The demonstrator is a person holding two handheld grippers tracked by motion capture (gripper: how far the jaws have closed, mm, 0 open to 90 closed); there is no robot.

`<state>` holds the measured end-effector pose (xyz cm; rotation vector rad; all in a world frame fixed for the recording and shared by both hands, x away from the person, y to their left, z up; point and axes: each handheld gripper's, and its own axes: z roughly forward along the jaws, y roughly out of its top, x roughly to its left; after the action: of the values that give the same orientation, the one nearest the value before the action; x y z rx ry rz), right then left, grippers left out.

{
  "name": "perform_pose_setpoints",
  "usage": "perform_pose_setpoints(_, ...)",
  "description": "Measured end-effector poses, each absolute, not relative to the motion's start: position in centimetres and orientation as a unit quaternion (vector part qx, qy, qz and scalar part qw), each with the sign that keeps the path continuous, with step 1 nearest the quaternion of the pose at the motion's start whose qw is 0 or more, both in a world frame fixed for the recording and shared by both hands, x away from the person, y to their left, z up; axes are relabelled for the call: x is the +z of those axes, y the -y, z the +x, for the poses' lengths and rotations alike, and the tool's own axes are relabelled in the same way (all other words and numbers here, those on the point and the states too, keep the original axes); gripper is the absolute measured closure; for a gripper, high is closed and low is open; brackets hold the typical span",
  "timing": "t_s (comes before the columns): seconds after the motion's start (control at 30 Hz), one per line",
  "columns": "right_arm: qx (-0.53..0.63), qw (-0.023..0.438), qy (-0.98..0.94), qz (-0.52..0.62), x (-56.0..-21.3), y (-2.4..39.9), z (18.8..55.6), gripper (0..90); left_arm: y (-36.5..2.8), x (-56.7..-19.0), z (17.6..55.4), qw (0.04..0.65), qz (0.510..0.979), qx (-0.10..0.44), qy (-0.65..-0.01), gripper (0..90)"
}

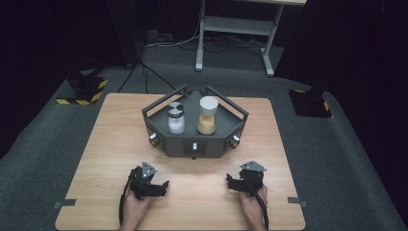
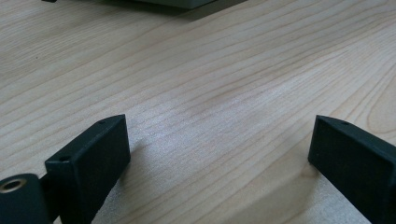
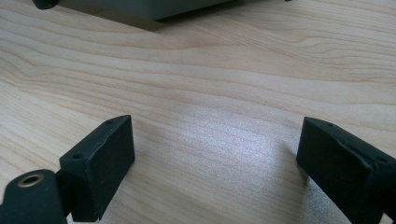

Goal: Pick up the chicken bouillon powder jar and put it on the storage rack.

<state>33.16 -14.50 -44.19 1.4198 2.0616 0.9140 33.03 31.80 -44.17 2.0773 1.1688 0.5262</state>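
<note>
A dark grey angular tray (image 1: 195, 144) stands at the middle of the wooden table (image 1: 110, 139). In it are a clear jar of white grains with a dark lid (image 1: 176, 118) and a taller jar of yellow grains with a white lid (image 1: 208, 116). My left gripper (image 1: 161, 187) rests low on the table near the front left, open, nothing between its jaws (image 2: 219, 163). My right gripper (image 1: 232, 182) sits at the front right, also open and empty (image 3: 217, 163). Both lie well short of the tray.
The tray has raised rails and knobs (image 1: 153, 138) at its front corners. Bare wood spreads between the grippers and the tray. Beyond the table are grey carpet, a metal desk frame (image 1: 235, 29), cables and two hazard-striped bases (image 1: 82, 91).
</note>
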Motion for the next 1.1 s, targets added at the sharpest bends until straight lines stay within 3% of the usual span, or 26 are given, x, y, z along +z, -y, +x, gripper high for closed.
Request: perform_pose_setpoints(1.1,0.331,0.237,-0.749,0.522,-44.16,14.23,33.30,9.8,-31.78,-44.16,32.99,0.343,0.799,0.203,-0.450,5.7)
